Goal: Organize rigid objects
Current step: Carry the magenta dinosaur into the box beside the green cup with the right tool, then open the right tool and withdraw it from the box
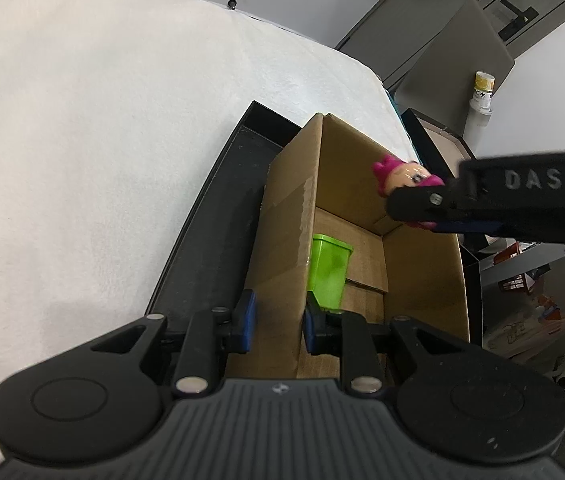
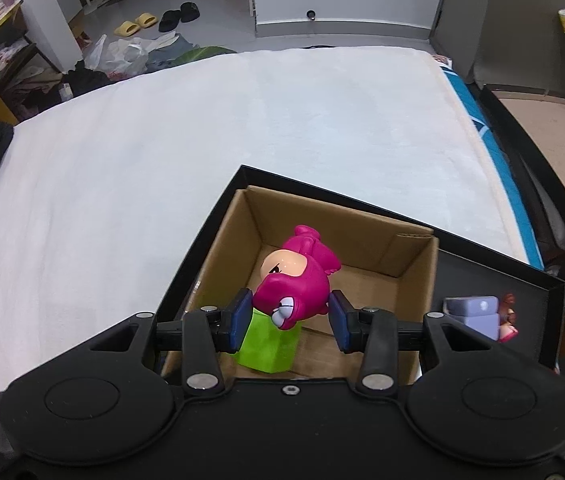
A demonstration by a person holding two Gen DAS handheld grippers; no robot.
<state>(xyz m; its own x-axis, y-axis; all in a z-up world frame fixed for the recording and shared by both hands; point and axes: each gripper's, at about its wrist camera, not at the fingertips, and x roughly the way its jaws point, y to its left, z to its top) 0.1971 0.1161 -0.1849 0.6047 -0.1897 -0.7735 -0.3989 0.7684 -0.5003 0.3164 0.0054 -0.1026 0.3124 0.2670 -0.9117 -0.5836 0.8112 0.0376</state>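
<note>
Holding: right gripper (image 2: 289,322) is clenched on the pink toy (image 2: 296,280), one blue pad on each flank, the figure lying tilted with its face up and away.
Bracing: left gripper (image 1: 278,322) pinches the near wall of the carton (image 1: 286,240), pads pressed on either side of the cardboard, which steadies it.
Toy's place: above the open carton, over its near half, just above the green block (image 2: 270,344); not yet set down.
Green block: stands upright on the carton floor against the near-left wall.
Carton: sits inside the black tray (image 2: 494,280), which lies on the white cloth (image 2: 162,160).
Others: a lilac toy (image 2: 476,316) and a small red figure (image 2: 508,318) lie in the tray, right of the carton.
Step in hand: lowering the pink toy into the carton, by my reading.
Doing it well: steer toward the bare floor beyond and right of the block, so the toy does not land on top of it; lower until it rests before letting go; keep the left pinch firm so the carton does not slide or tip.
Risk: the rounded body may roll once released.
Unclear: whether the toy already touches the block; the right wrist view overlaps them, so I cannot tell.
</note>
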